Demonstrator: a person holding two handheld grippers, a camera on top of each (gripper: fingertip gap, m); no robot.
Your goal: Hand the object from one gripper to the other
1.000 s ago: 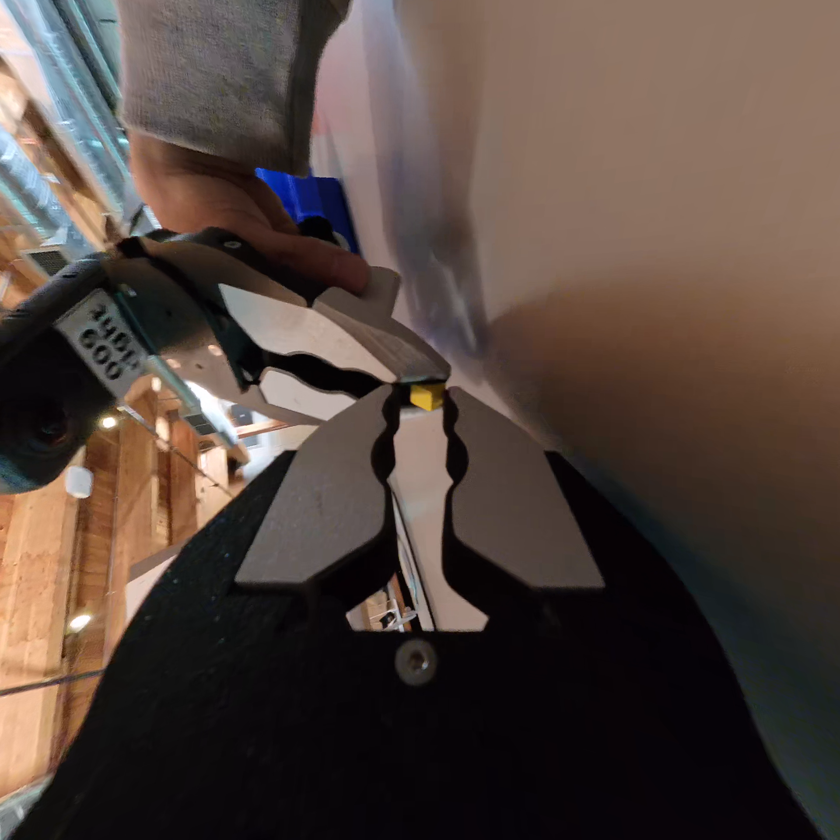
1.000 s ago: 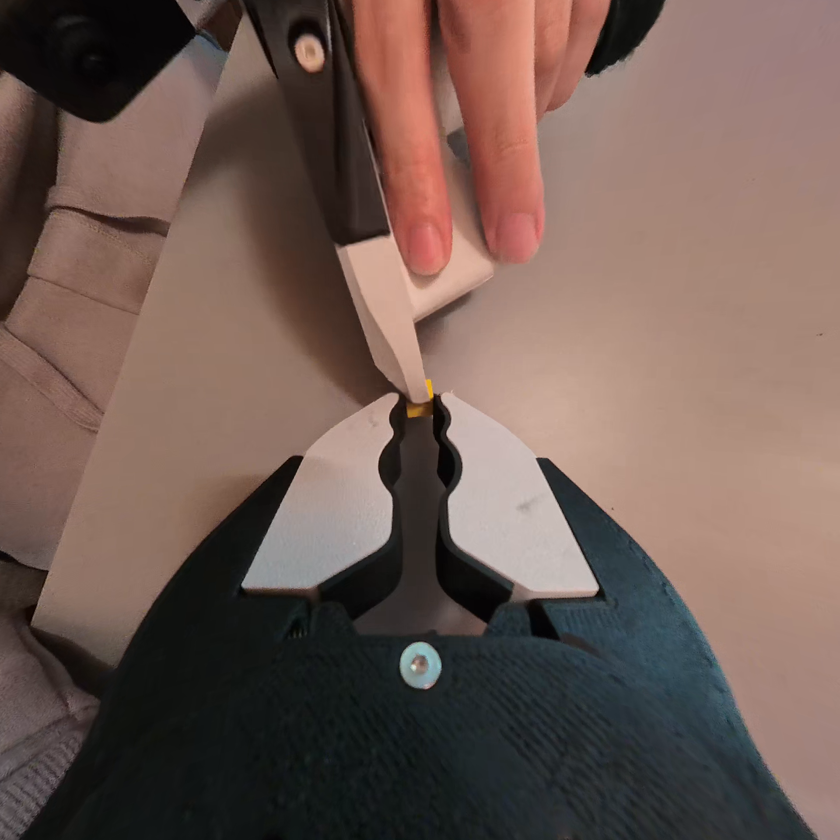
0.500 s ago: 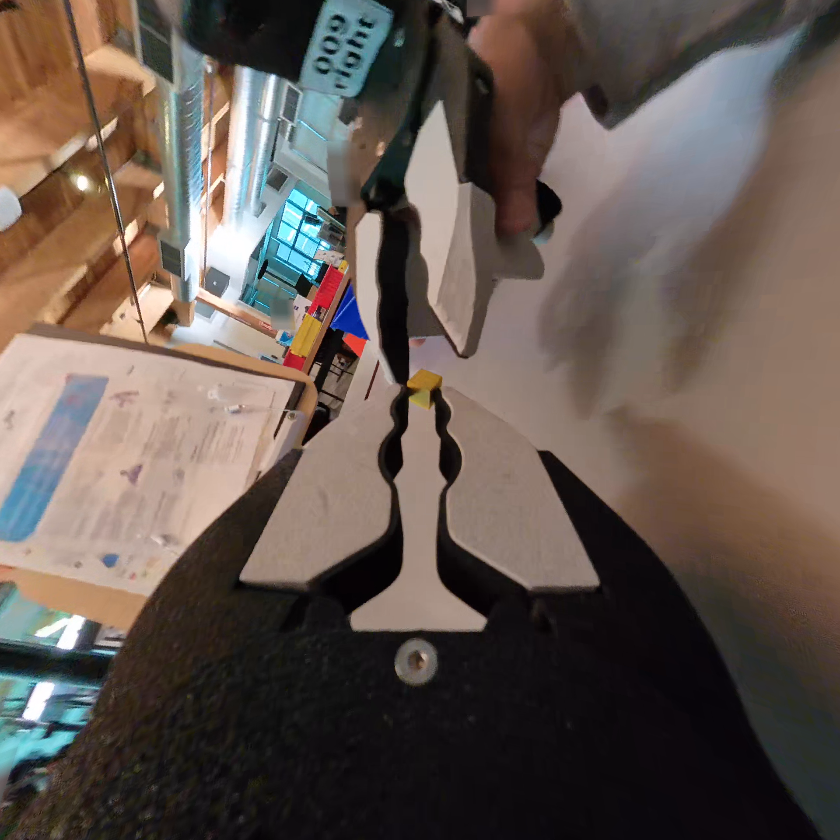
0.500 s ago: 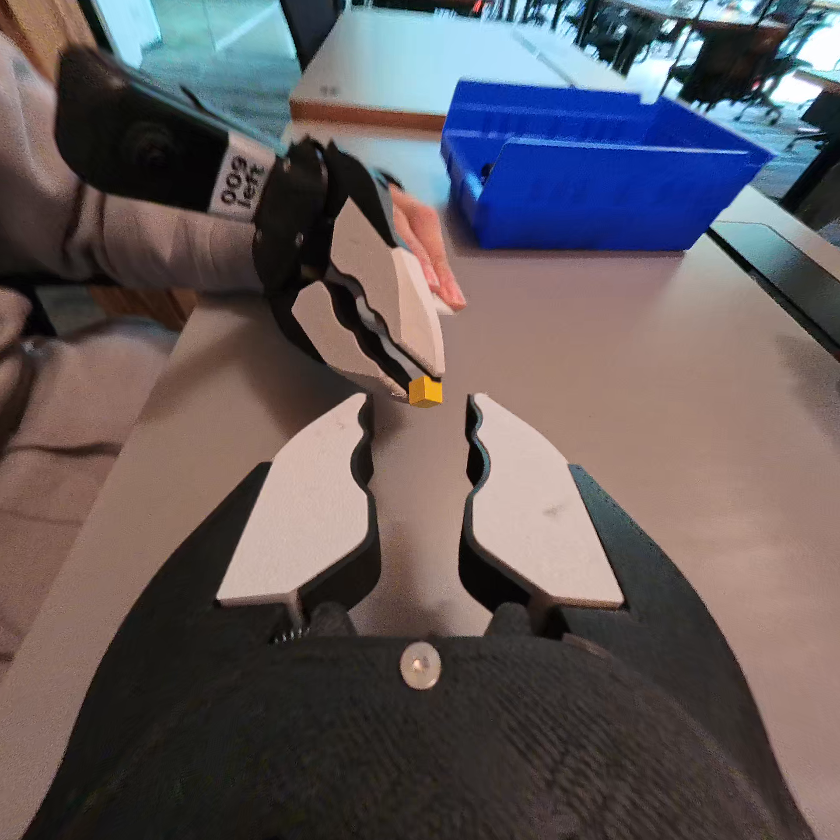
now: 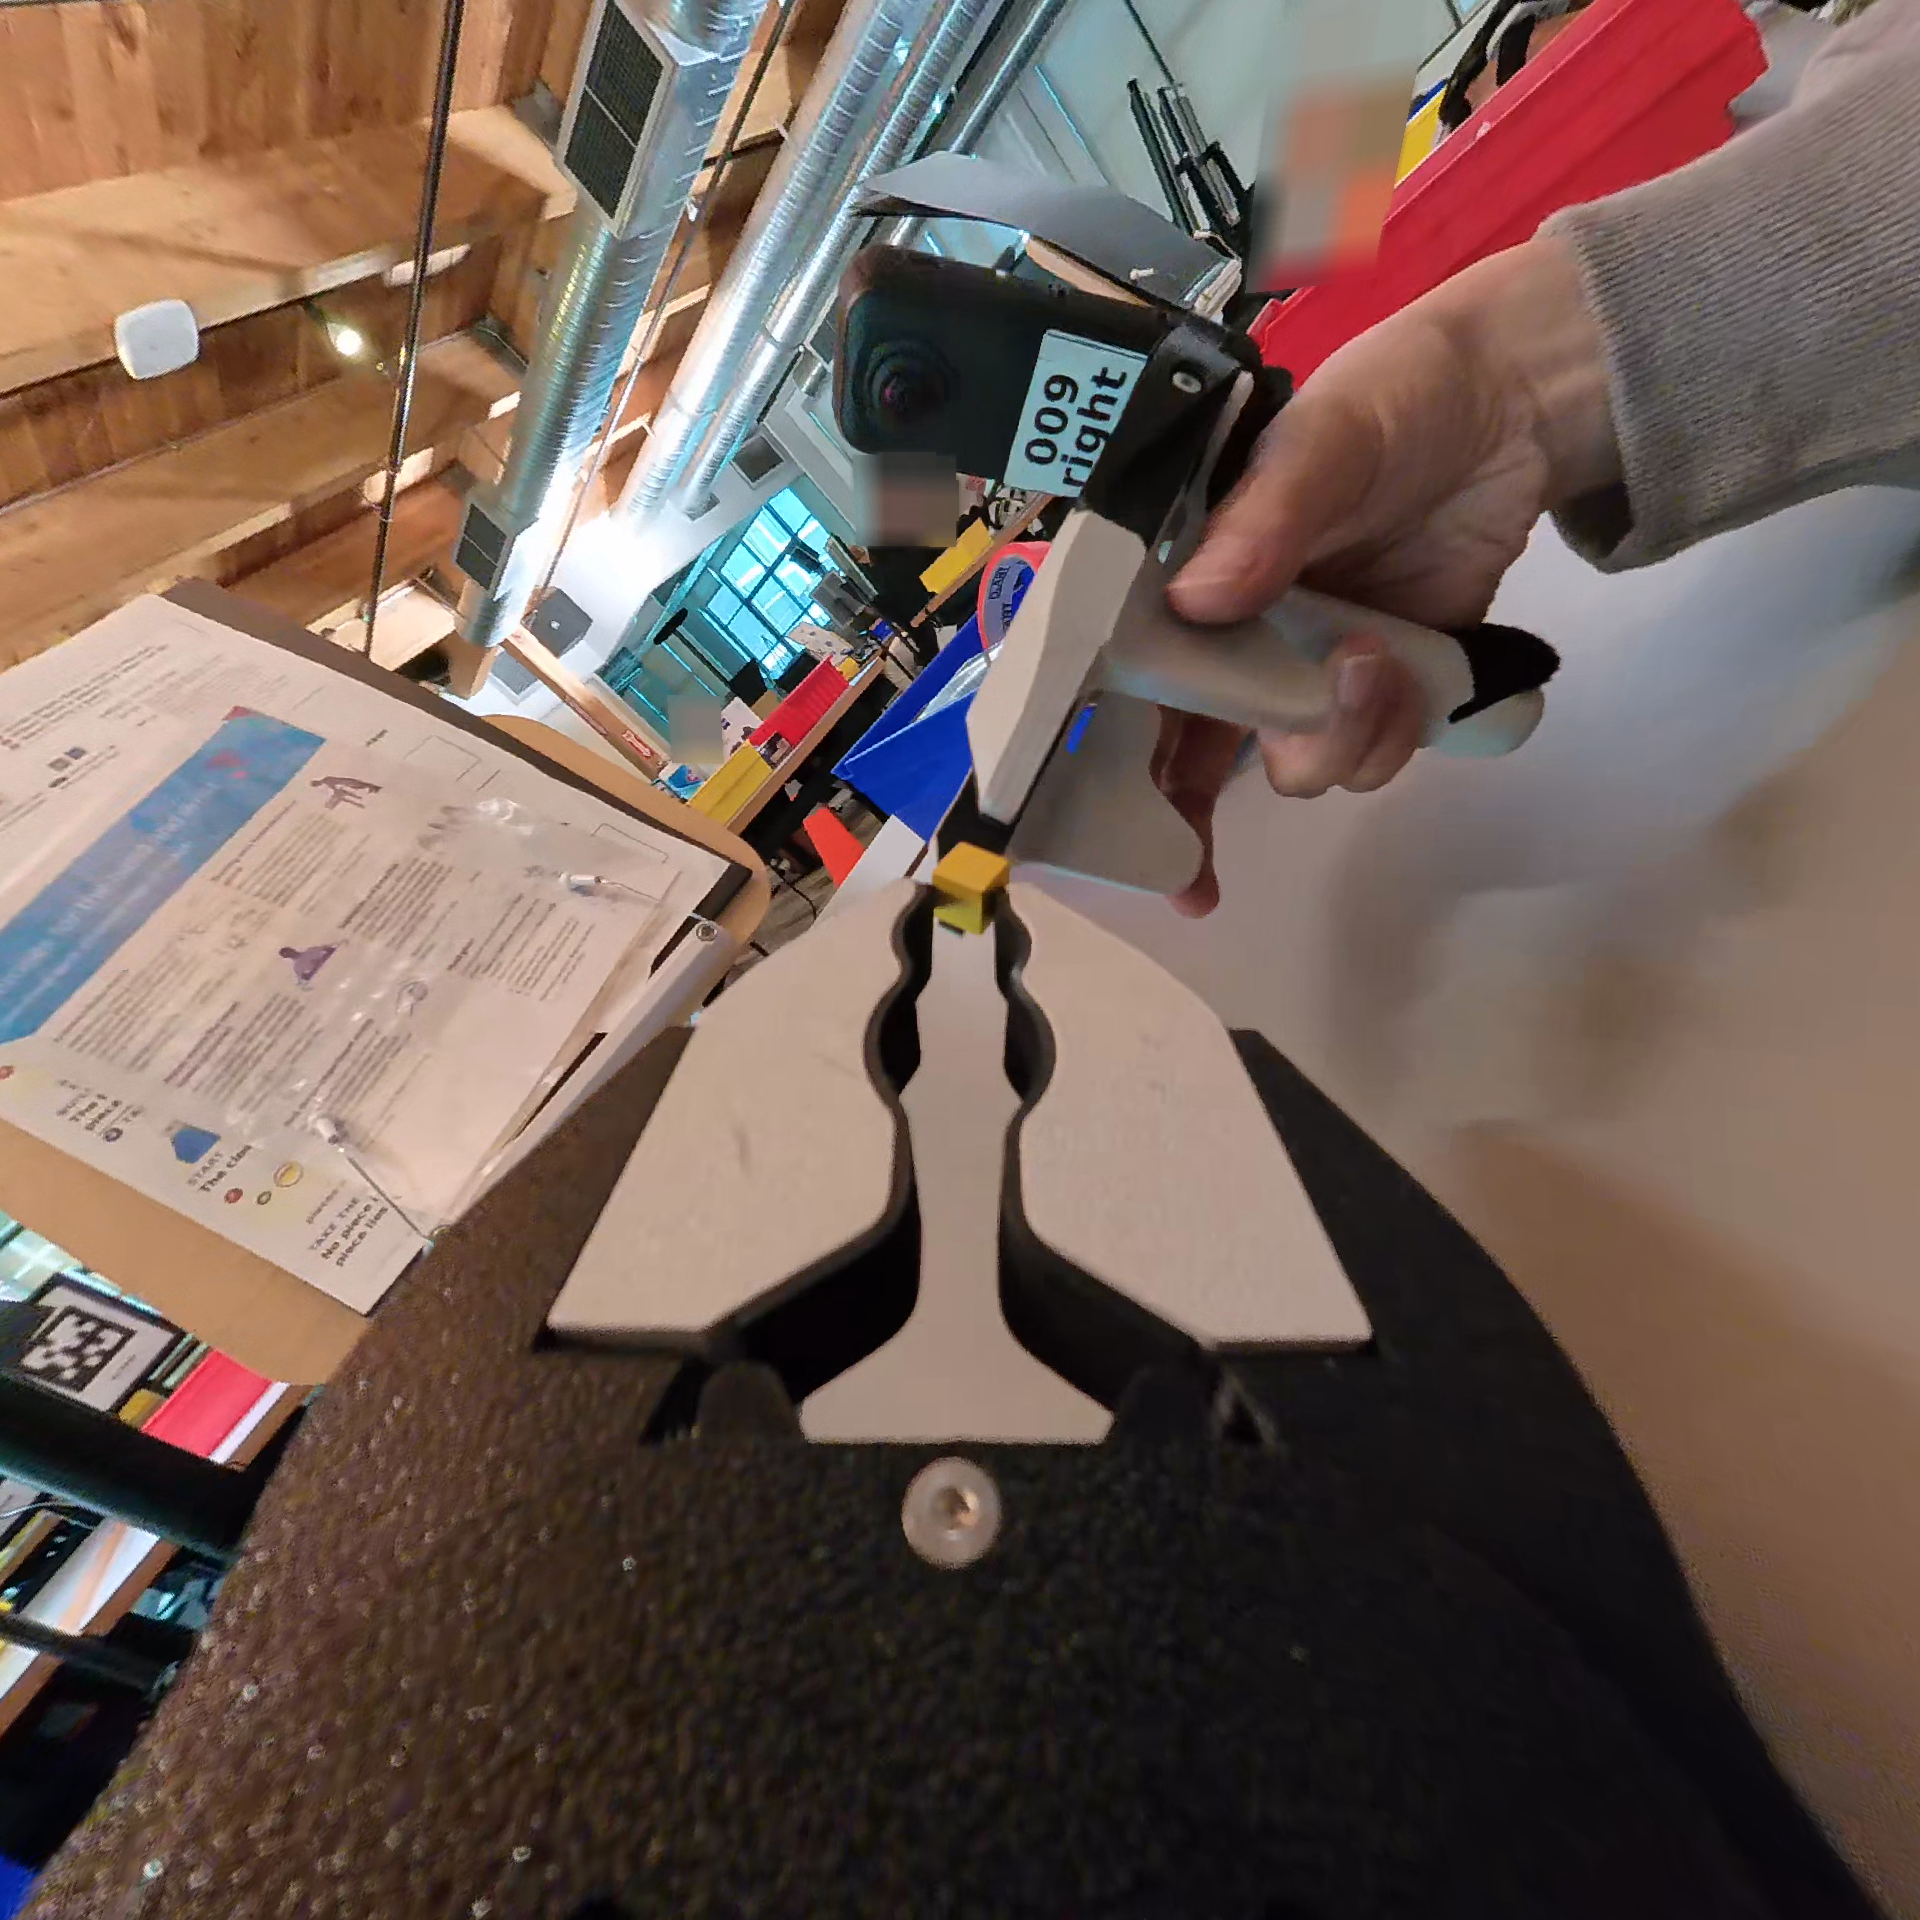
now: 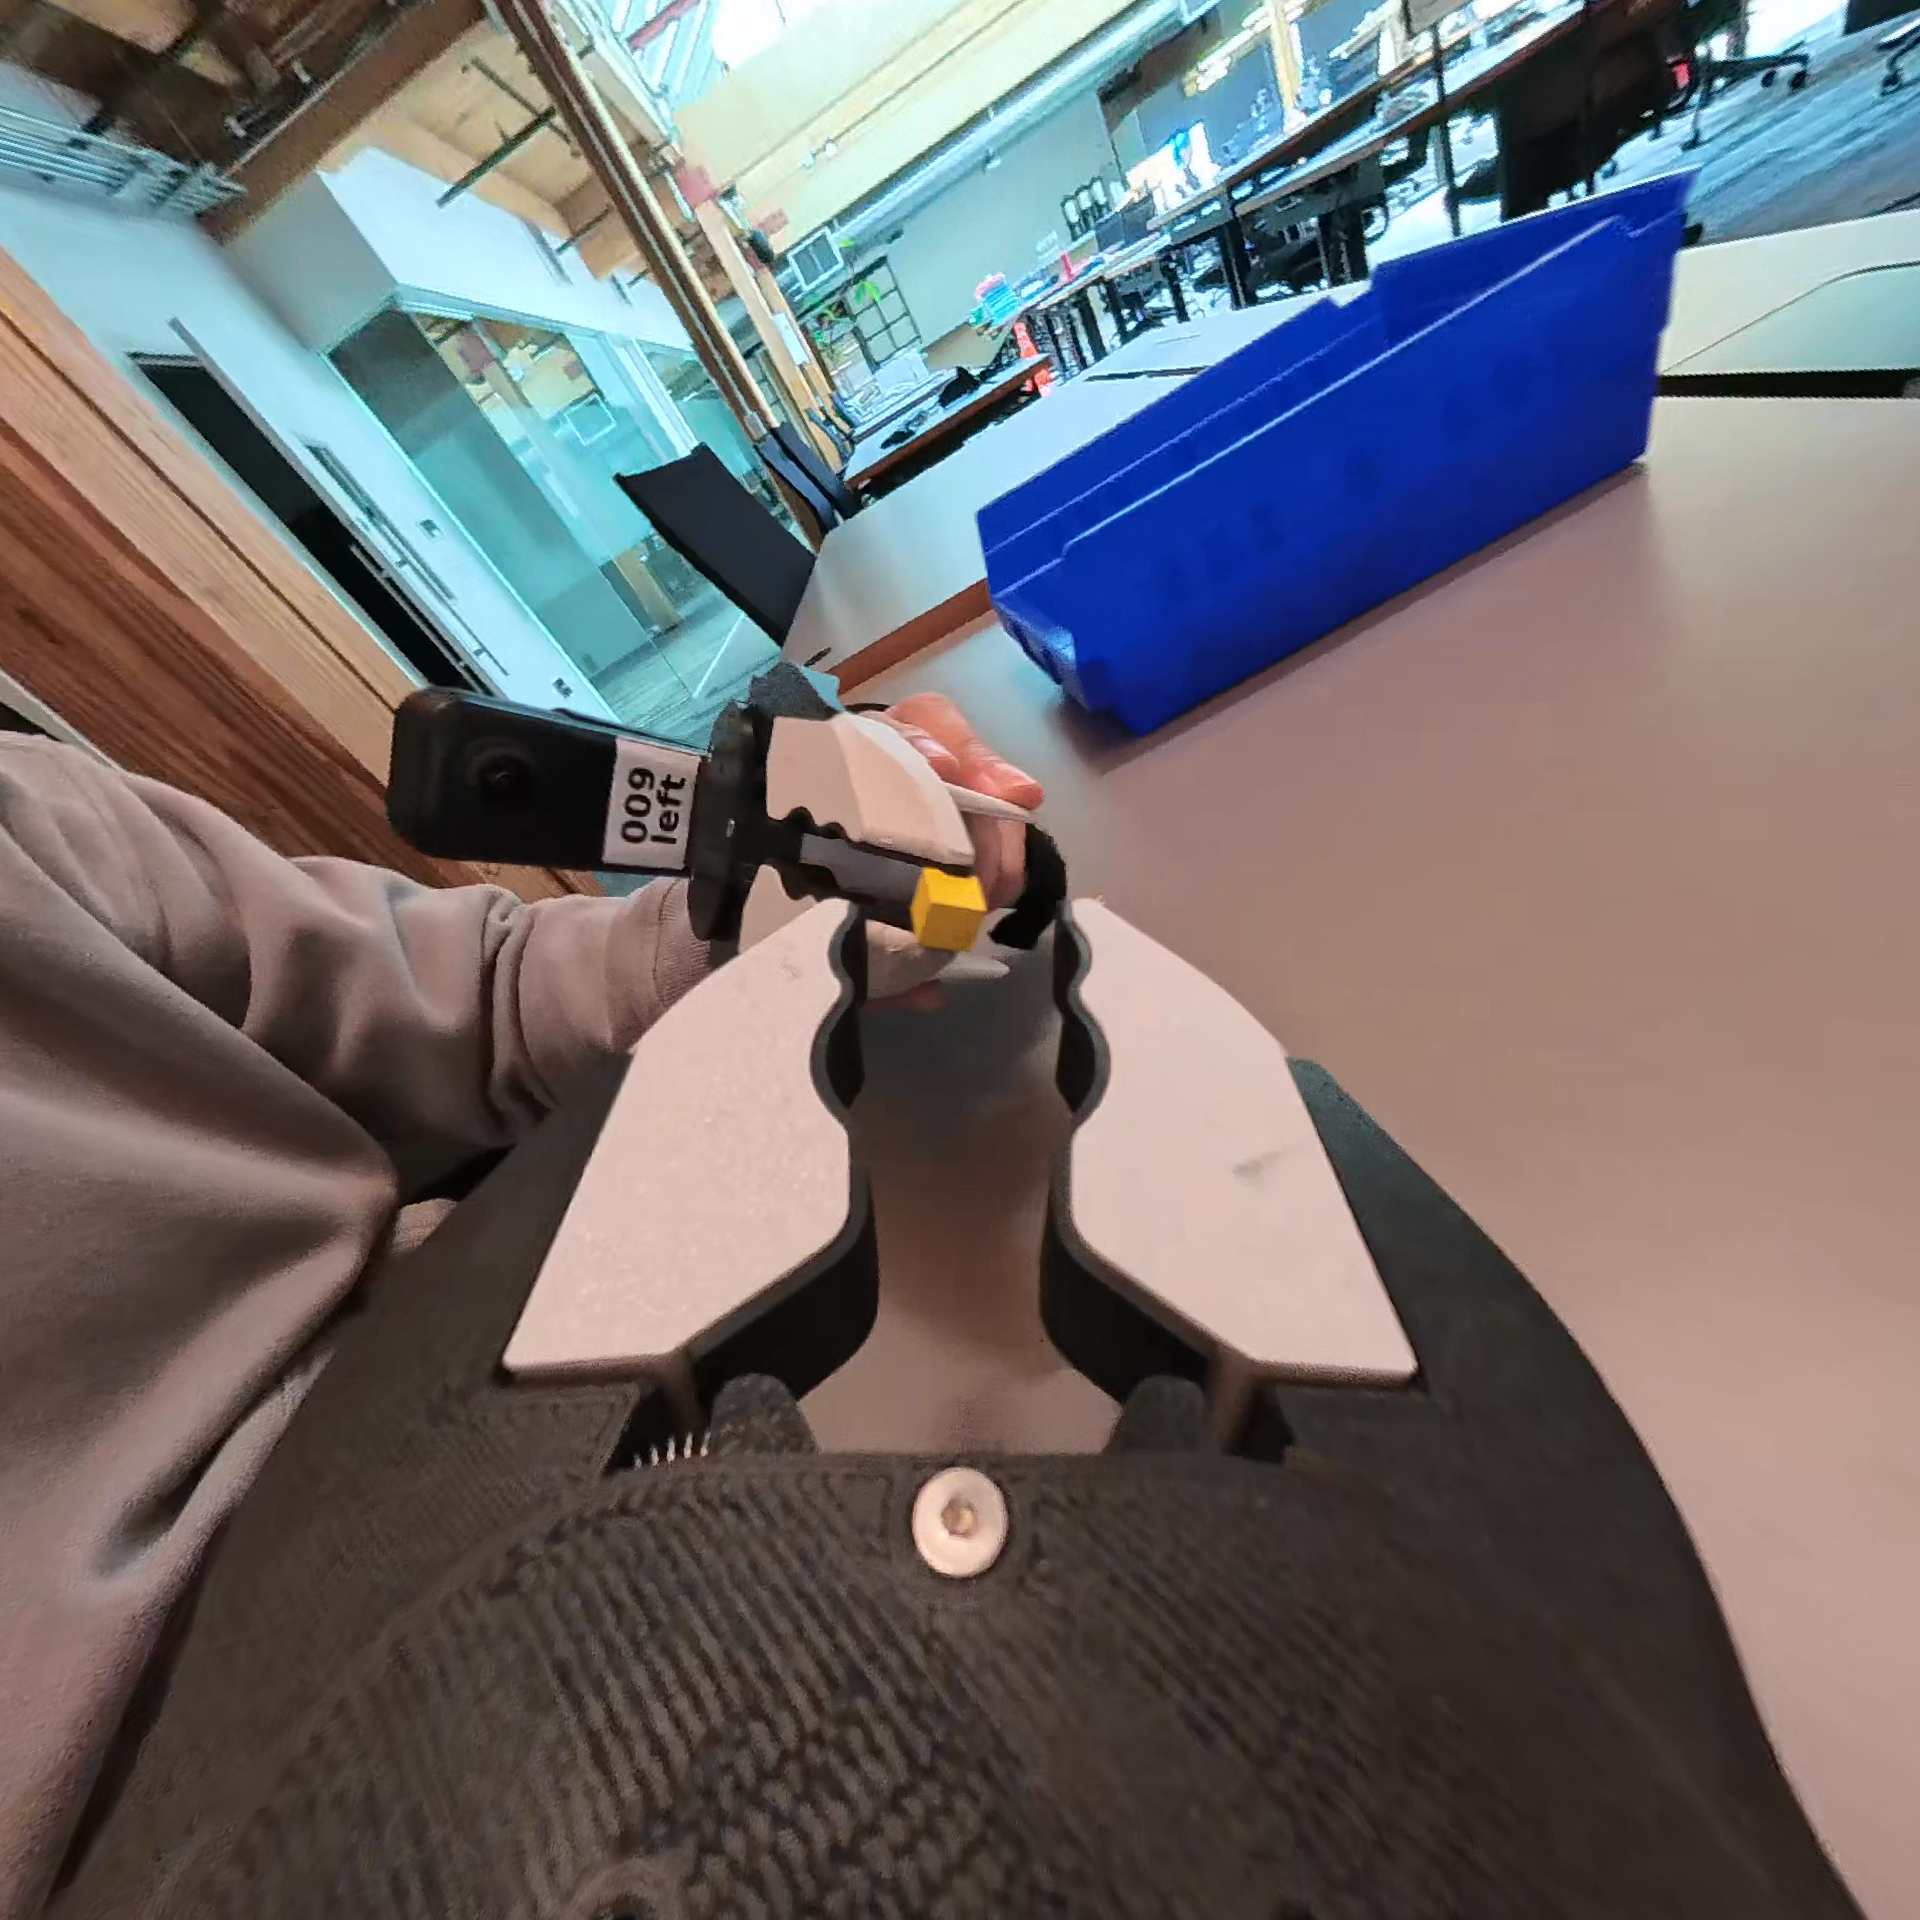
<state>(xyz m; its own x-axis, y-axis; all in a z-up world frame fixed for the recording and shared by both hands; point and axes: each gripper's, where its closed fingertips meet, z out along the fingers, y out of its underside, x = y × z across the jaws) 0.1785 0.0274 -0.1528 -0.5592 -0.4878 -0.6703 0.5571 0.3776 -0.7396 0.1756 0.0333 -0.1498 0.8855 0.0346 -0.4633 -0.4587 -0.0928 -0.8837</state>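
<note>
my left claw (image 5: 961, 914) is pinching the small yellow cube (image 5: 968, 885) at its tips, above the table (image 6: 1507, 852). my right claw (image 6: 961, 914) is spread wide, the cube sitting between its tips, untouched.

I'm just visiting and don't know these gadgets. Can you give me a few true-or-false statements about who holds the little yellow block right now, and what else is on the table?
1. The left gripper is shut on the yellow block. True.
2. The right gripper is clamped on the block. False: its fingers stand apart, with gaps on both sides of the block.
3. The block lies on the table. False: it is held up in the air at the left gripper's fingertips.
4. A blue bin stands on the table beyond the grippers. True.
5. The bin is red. False: it is blue.
</note>
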